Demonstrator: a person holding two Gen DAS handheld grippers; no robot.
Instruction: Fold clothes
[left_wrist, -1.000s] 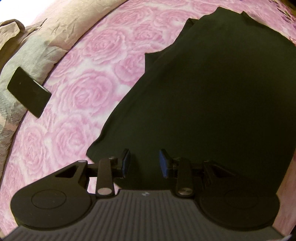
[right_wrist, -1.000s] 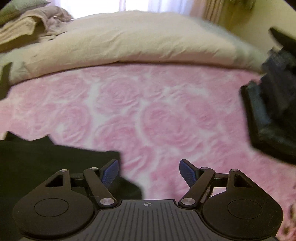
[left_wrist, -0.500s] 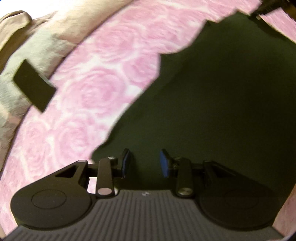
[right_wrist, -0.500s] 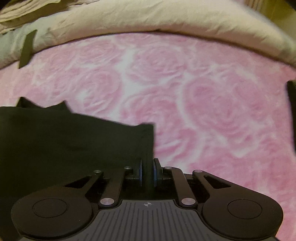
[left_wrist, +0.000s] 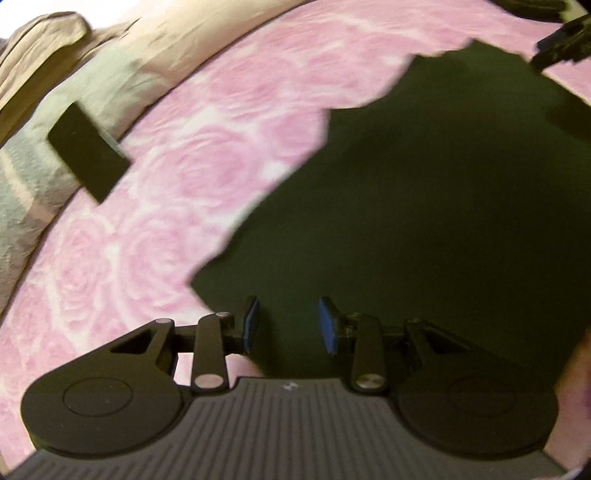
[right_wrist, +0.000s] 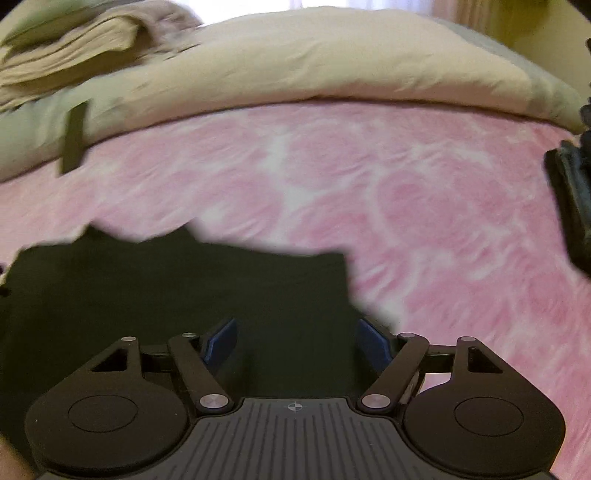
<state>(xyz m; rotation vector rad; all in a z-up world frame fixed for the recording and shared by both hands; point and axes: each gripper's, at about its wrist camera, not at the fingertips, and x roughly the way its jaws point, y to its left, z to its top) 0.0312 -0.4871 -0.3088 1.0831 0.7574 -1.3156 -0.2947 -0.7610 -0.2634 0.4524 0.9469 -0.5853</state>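
Black slab (left_wrist: 88, 155) – on beige bedding (left_wrist: 44, 122). Dark garment (left_wrist: 424, 221) – flat on pink blanket (left_wrist: 184, 184). Left gripper (left_wrist: 288, 325) – parted, nothing pinched. Right gripper (right_wrist: 295, 343) – opening above the garment, pads clear of it.

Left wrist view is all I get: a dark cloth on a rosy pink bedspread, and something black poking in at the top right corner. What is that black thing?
Observer: Probably the right gripper. Its own camera shows its jaws opening above a corner of the dark cloth, with the pads not pressing on it.
Operator: Does the cloth run on past that corner?
Observer: No. Its edge ends beside that gripper's right-hand finger, and beyond it there is only pink bedspread.
Operator: Anything else lying over there?
Observer: A dark bulky thing sits at the right edge of that view, too blurred to name.
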